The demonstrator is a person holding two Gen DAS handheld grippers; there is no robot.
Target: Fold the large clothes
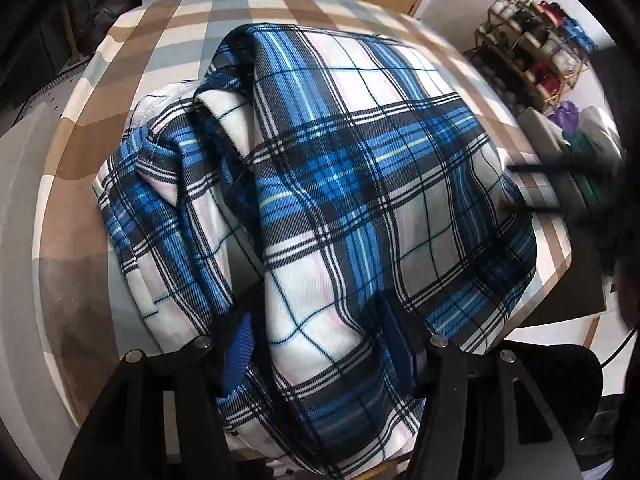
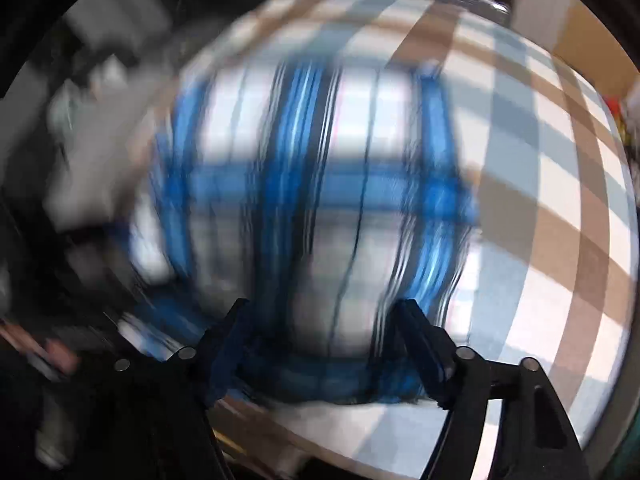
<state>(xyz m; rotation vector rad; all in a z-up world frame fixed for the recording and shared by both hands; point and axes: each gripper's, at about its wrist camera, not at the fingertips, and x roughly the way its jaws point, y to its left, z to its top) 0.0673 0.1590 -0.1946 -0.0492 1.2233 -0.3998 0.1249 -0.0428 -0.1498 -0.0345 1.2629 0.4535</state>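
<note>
Black fingers of the left gripper (image 1: 320, 340) fill the near edge of the left wrist view, standing about half open with a thick fold of the blue, white and black plaid garment (image 1: 340, 168) bunched up between them. The right finger's blue pad (image 1: 400, 344) lies against the cloth, and a strip of blue ribbed trim (image 1: 236, 356) shows beside the left finger, so the fold looks held, though the left pad itself is hidden by fabric. This large plaid garment lies in a loose heap across the middle of the worktop (image 1: 80, 152), which wears a cloth of brown, pale blue and cream checks. A white inner lining (image 1: 160, 100) shows at the heap's far left. At the right, off the worktop, a gold wire rack of shoes (image 1: 532, 48) stands against the wall, and a blurred dark shape (image 1: 560, 168) reaches in from the right edge.

Seen from the right wrist, everything is smeared by motion. Near the camera the right gripper (image 2: 324, 348) has its black fingers spread wide, with blue pads facing inward. The plaid garment (image 2: 312, 184) lies beyond and between them, its near hem (image 2: 332, 392) running across the gap low down. Whether the pads touch the cloth I cannot tell through the blur; the gap looks wider than the cloth within it. The checked worktop (image 2: 540, 200) stretches away to the right and far side.
</note>
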